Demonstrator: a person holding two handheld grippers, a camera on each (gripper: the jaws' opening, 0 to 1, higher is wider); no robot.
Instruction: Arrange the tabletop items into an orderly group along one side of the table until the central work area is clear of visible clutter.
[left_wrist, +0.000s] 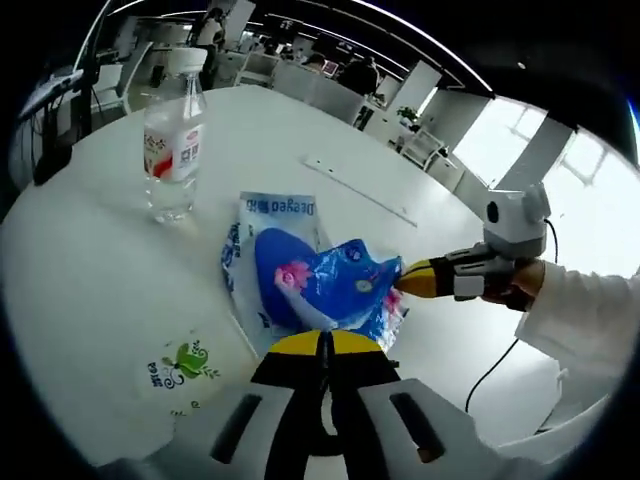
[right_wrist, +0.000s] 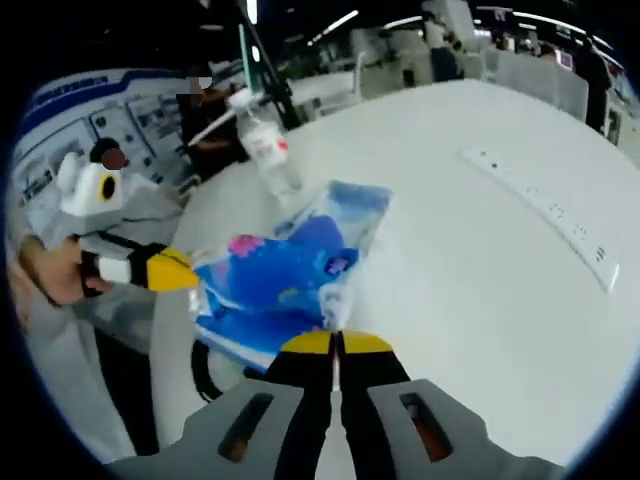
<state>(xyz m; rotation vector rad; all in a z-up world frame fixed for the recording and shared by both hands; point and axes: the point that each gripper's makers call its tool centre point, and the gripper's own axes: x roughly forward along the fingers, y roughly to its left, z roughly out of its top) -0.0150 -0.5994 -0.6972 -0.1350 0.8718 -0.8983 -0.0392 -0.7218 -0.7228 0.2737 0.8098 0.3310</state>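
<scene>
Both grippers pinch the blue bag

Left gripper (left_wrist: 322, 342) and right gripper (right_wrist: 337, 345), jaws closed, clamp opposite edges of the blue bag (left_wrist: 320, 280) mid-table; its long axis runs toward the bottle (left_wrist: 174, 140) near the far table edge.

The blue packet (left_wrist: 300, 270) bears a word upside down along its white edge, perhaps "Deeyeo"; the bottle (left_wrist: 174, 140) label's print is too small to read.

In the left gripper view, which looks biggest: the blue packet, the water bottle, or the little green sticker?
1. Blue packet, biggest, though nearest the camera.
2. Water bottle, farther off, so possibly larger in reality.
3. Green sticker, smallest.
</scene>
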